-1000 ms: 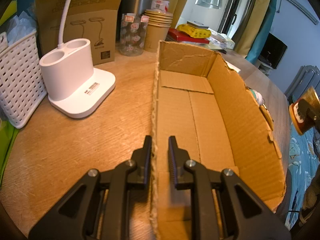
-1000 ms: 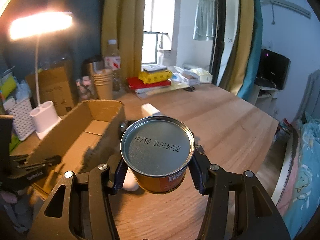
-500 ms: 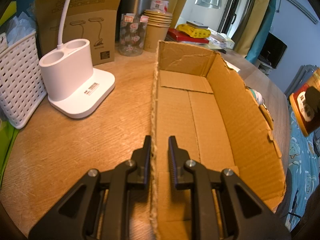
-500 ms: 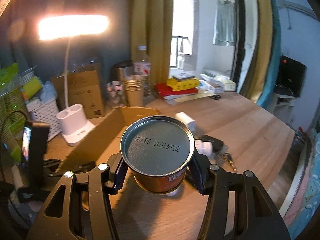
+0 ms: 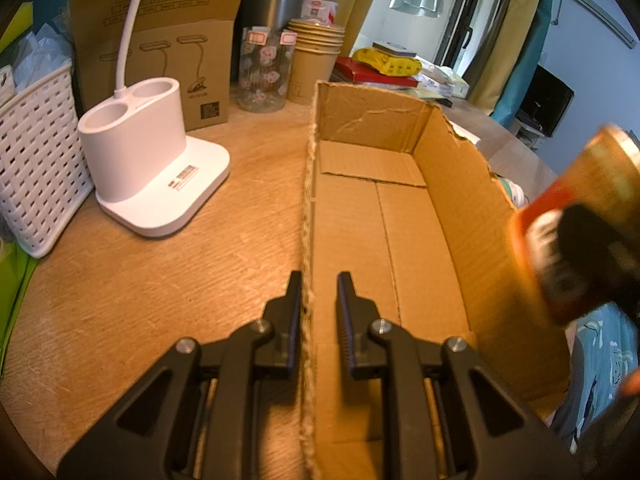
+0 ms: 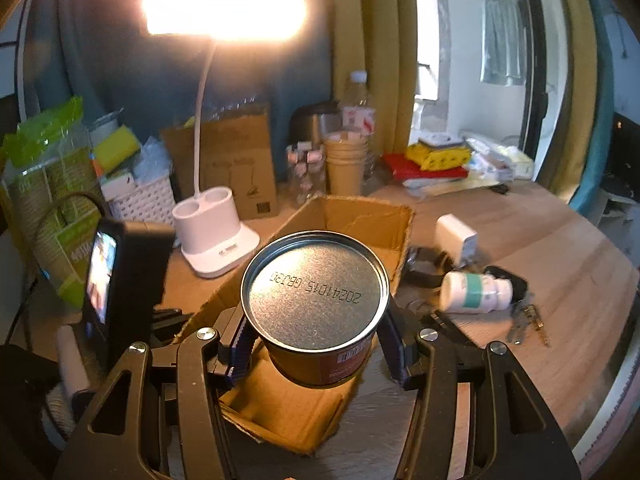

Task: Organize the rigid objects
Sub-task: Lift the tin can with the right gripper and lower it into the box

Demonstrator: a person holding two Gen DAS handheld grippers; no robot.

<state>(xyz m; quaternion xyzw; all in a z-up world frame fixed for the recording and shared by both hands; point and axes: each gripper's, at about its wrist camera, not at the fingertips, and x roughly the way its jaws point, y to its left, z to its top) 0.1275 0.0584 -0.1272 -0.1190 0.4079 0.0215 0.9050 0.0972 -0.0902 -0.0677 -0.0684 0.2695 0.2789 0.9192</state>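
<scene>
An open cardboard box (image 5: pixel 384 216) lies on the wooden table, empty inside; it also shows in the right wrist view (image 6: pixel 360 216). My left gripper (image 5: pixel 319 300) is shut on the box's left wall, one finger on each side of it. My right gripper (image 6: pixel 316 340) is shut on an orange tin can (image 6: pixel 316 300) with its silver stamped end facing the camera. It holds the can in the air above the box's near right edge. The can (image 5: pixel 576 220) shows blurred at the right of the left wrist view.
A white lamp base (image 5: pixel 144 164), a white basket (image 5: pixel 36 160), a glass jar (image 5: pixel 262 72) and paper cups (image 5: pixel 314 60) stand left and behind the box. A white pill bottle (image 6: pixel 476 292), keys (image 6: pixel 528 320), a white charger (image 6: pixel 456 236) lie right of it.
My right gripper has carried the can leftward and over the box. The can has grown large at the right of the left wrist view. The left gripper has not moved.
</scene>
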